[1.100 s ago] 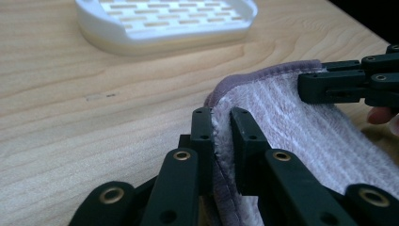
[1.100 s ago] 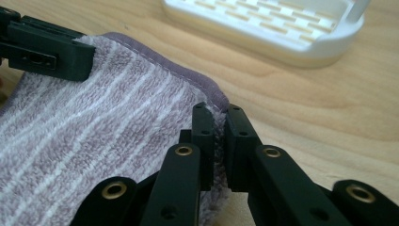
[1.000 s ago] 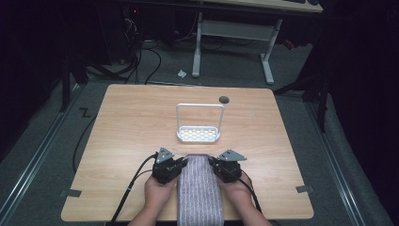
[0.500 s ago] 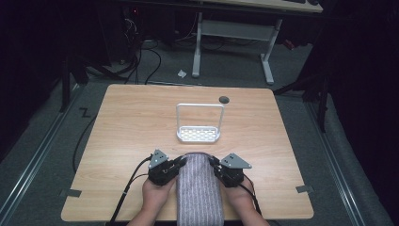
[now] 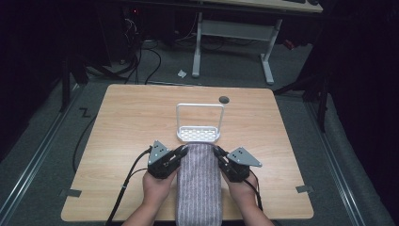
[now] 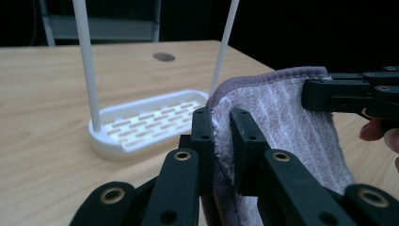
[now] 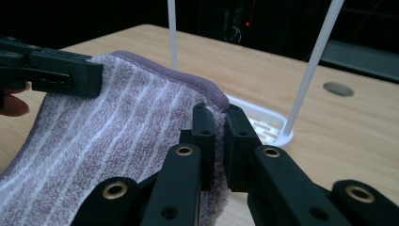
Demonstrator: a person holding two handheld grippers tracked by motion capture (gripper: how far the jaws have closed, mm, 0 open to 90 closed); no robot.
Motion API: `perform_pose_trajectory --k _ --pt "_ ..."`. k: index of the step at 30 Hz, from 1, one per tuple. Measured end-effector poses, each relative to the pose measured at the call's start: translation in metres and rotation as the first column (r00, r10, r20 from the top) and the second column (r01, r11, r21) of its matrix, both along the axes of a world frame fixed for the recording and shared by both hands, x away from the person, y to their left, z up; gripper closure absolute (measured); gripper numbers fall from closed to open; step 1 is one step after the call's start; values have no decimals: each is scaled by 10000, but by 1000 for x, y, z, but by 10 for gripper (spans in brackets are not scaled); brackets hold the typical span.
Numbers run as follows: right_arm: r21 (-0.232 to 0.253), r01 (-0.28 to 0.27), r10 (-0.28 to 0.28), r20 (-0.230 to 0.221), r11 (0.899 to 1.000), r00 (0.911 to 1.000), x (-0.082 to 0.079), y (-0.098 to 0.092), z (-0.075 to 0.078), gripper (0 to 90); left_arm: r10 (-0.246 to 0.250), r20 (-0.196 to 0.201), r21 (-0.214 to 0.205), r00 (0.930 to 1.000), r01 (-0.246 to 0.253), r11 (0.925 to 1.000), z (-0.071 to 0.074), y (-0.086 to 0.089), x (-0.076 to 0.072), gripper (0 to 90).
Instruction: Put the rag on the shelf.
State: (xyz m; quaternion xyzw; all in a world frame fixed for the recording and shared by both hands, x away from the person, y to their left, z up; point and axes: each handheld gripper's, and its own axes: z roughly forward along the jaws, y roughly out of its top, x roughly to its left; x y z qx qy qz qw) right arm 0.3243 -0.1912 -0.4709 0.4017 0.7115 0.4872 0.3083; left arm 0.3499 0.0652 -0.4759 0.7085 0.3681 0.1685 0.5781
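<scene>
A purple striped towel runs from the table's front edge toward a white rack with a tall hoop. My left gripper is shut on the towel's far left corner, and my right gripper is shut on its far right corner. Both corners are lifted off the table, so the far edge hangs stretched between the jaws, just in front of the rack's slotted base. The near end of the towel drapes over the front edge between the person's hands.
The wooden table has a round grommet hole behind the rack. Cables trail from the left gripper over the front edge. A desk frame stands on the floor beyond the table.
Both grippers have risen with the towel's far corners and the far edge has come up off the table, nearer the rack's base.
</scene>
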Motion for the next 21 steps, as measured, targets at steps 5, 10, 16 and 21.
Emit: perform_pose_trajectory --k 5,10,16,21 --pt "307 12 -19 239 9995 9997 2 0 10 849 -43 224 -187 9997 47 9998 14 1 -1 811" --pt "626 -25 -15 630 9980 9980 3 -1 25 849 -40 737 -184 9973 54 9998 34 2 -6 811" --pt "719 -100 6 1296 9974 9916 -2 -4 49 849 -123 1337 -392 9909 177 9991 58 0 -13 810" --pt "830 -123 -26 1770 9965 9842 -6 -5 70 849 -134 1773 -418 9841 211 9989 77 -2 -16 809"
